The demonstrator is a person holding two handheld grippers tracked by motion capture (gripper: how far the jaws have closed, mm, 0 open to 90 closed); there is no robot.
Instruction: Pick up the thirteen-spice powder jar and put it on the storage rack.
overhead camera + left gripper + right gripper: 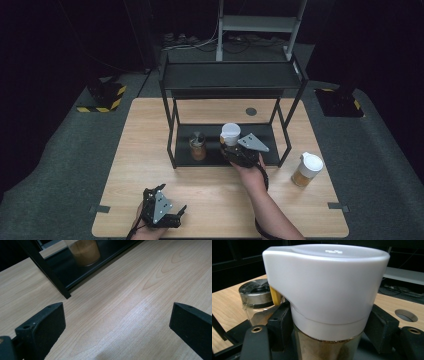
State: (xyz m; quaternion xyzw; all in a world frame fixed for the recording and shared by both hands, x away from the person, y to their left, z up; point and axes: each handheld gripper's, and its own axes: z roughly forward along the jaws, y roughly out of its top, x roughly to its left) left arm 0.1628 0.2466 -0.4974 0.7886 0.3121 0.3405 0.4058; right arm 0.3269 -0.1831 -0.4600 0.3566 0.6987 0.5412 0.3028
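Right gripper (pixel 235 150) clamps white-lidded jar (pixel 230 135) at lower shelf (pixel 210 159) of black rack (pixel 230 75), beside metal-lidded jar (pixel 197 146) already shelved. Whether held jar rests on shelf: cannot tell. Left gripper (pixel 167 212) idle on table (pixel 150 150), jaws wide, empty. Third jar (pixel 307 170) (right of rack) waits on table; placement likely about midway.

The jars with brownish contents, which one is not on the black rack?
The white-lidded jar standing alone on the wooden table, right of the rack. The metal-lidded jar and the gripped white-lidded jar are at the rack's lower shelf.
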